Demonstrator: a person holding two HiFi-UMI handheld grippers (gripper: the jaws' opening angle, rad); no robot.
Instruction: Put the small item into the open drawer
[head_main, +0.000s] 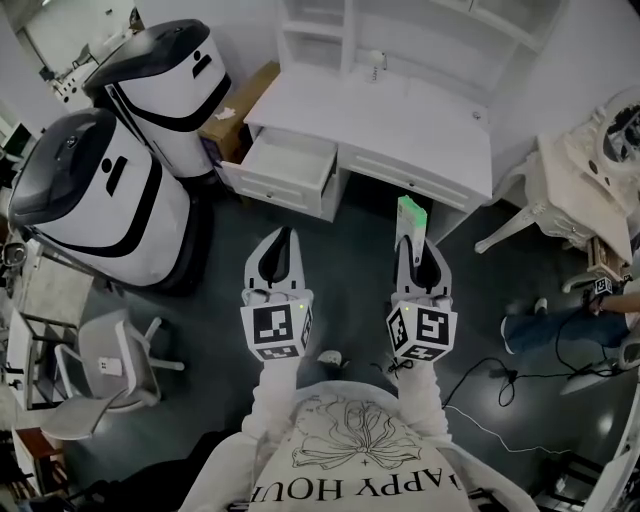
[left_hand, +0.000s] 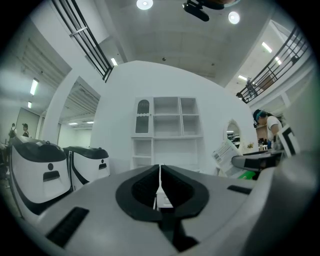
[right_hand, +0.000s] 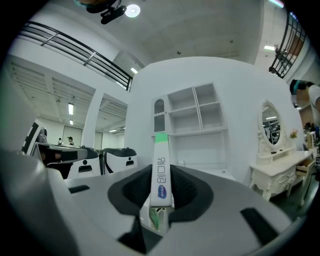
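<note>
A slim white box with a green end (head_main: 411, 217) stands out of my right gripper (head_main: 420, 250), whose jaws are shut on it. In the right gripper view the same box (right_hand: 160, 172) rises upright between the black pads. My left gripper (head_main: 282, 250) hangs beside it, shut and empty; its pads (left_hand: 150, 186) meet at a thin seam in the left gripper view. The white desk (head_main: 400, 125) lies ahead, with its left drawer (head_main: 281, 171) pulled open and facing me. Both grippers hover over the dark floor, short of the desk.
Two large white-and-black machines (head_main: 110, 180) stand at the left, close to the open drawer. A grey chair (head_main: 105, 375) is at the lower left. A white ornate table (head_main: 585, 185) and a seated person's leg (head_main: 560, 325) are at the right. Cables (head_main: 500, 380) lie on the floor.
</note>
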